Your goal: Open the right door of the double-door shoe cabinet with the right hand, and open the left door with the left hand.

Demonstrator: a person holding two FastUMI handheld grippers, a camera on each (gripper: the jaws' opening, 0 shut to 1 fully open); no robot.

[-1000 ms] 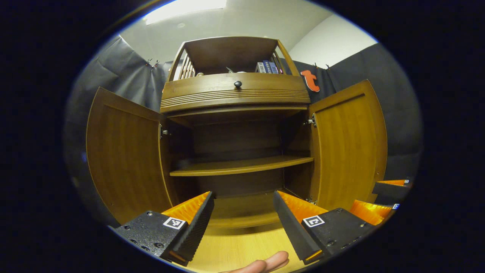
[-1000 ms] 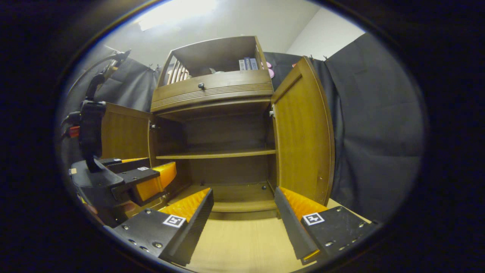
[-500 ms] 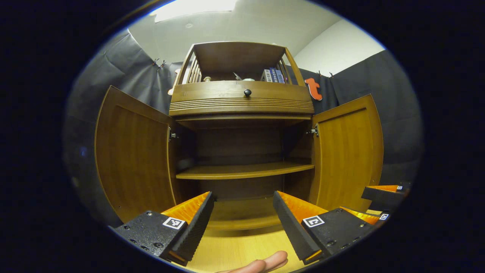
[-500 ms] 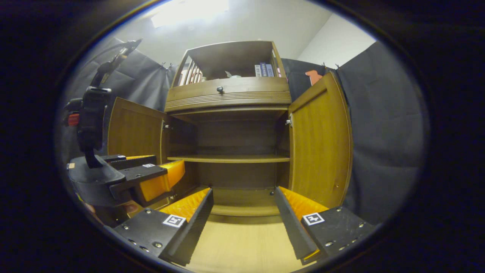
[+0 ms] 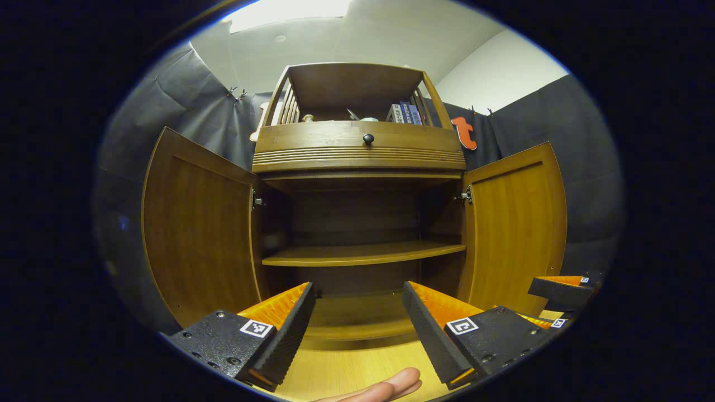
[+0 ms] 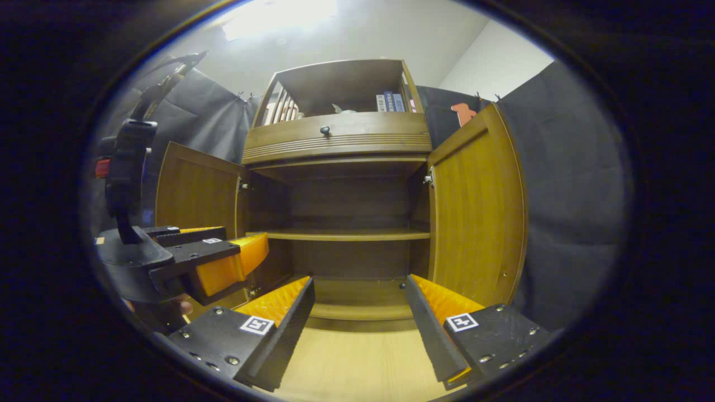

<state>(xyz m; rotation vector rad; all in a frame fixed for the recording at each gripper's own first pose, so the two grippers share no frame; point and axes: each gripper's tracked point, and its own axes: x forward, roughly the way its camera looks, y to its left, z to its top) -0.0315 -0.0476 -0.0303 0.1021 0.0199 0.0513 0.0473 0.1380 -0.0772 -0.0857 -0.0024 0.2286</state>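
while both doors, left door (image 5: 198, 240) and right door (image 5: 516, 226), are standing wide open, the left tongs (image 5: 357, 312) and right tongs (image 6: 357, 307) are hovering agape, seemingly gripping nothing.

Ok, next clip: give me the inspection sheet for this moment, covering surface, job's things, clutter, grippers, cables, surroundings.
Surface: light wood floor in front of the shoe cabinet; nothing seen lying on it.
Job's things: left door and right door both swung wide open; inner shelf bare.
Clutter: books and small items in the top compartment; drawer knob below them.
Grippers: left gripper open, holding nothing, a fingertip beneath it; right gripper open, holding nothing.
Cables: nothing seen.
Surroundings: black cloth wall behind and beside the cabinet, white ceiling with a light.
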